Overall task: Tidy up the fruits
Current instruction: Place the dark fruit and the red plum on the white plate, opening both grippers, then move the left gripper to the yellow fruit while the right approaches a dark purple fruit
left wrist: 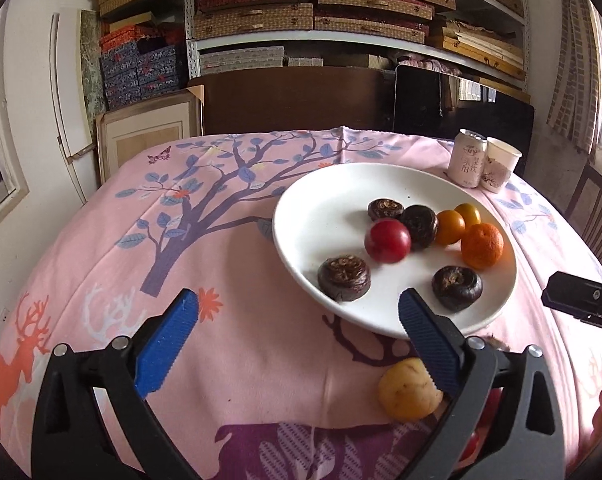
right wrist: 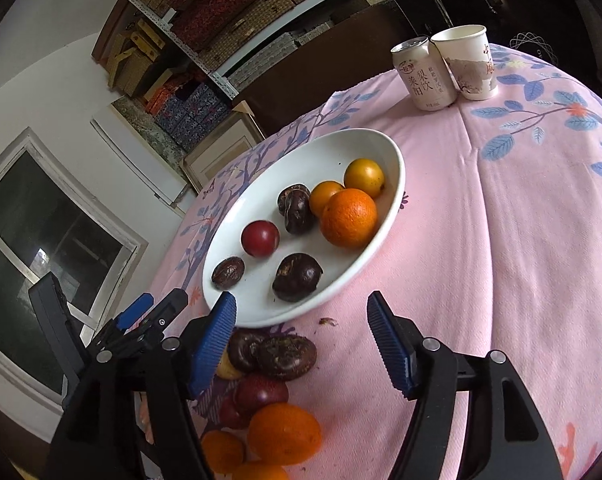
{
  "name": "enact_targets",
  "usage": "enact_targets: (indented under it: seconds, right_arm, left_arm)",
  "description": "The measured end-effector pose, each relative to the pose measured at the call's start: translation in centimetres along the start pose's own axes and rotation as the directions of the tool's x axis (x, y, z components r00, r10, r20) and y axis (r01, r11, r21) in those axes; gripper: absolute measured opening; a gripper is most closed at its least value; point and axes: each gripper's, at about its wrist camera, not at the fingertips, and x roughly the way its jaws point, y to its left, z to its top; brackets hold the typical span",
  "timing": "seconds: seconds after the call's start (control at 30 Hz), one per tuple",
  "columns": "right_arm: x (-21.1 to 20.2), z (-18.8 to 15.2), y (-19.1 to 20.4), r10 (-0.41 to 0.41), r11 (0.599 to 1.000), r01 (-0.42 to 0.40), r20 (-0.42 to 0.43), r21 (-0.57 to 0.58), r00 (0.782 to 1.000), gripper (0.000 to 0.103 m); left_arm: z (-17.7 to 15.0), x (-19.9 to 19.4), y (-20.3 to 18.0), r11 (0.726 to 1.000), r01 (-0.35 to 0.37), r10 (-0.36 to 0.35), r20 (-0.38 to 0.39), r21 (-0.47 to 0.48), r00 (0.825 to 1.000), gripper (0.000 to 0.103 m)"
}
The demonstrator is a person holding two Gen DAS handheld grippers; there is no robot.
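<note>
Left half of desk (left wrist: 101, 240) bare cloth: open passage. Plate (left wrist: 301, 216) sits right of centre; its near-left part is bare, fruit crowds its far-right side. Can (right wrist: 425, 76) and paper cup (right wrist: 469, 64) touch at the far right corner, well apart from plate. Loose fruit pile (right wrist: 273, 400) lies just before plate's near rim. Cloth right of plate is free.

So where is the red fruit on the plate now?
In both wrist views the red fruit lies mid-plate, beside a dark brown fruit.
</note>
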Motion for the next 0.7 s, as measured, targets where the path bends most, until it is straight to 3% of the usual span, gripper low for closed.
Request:
enact_targets:
  seconds: [0.1,0.23,0.57,0.7]
  right_arm:
    - [-1.1,-1.0,0.1,0.003,1.000,-0.003,-0.003,-0.010,1.000,0.074]
    - [-2.2,-1.5,0.0,0.007,1.000,-0.007,0.014,0.001,1.000,0.081]
    - [-2.2,-1.4,-0.4,-0.003,1.000,0.003,0.002,0.024,1.000,0.082]
    - [-2.2,-1.4,-0.4,-0.005,1.000,0.005,0.001,0.023,1.000,0.082]
  left_arm:
    - [-1.4,-0.5,-0.2,1.000,-0.013,0.014,-0.030,0.024,0.999,0.098]
    - [-2.4,-1.3,-1.0,0.998,0.029,-0.027,-0.037,0.052,0.999,0.098]
    - [-3.3,-0.7,-3.5,0.986,0.061,-0.050,-0.075,0.154,0.996,0.098]
    - [-3.3,0.6,-4.4,0.979,0.072,-0.049,-0.128,0.190,0.991,0.099]
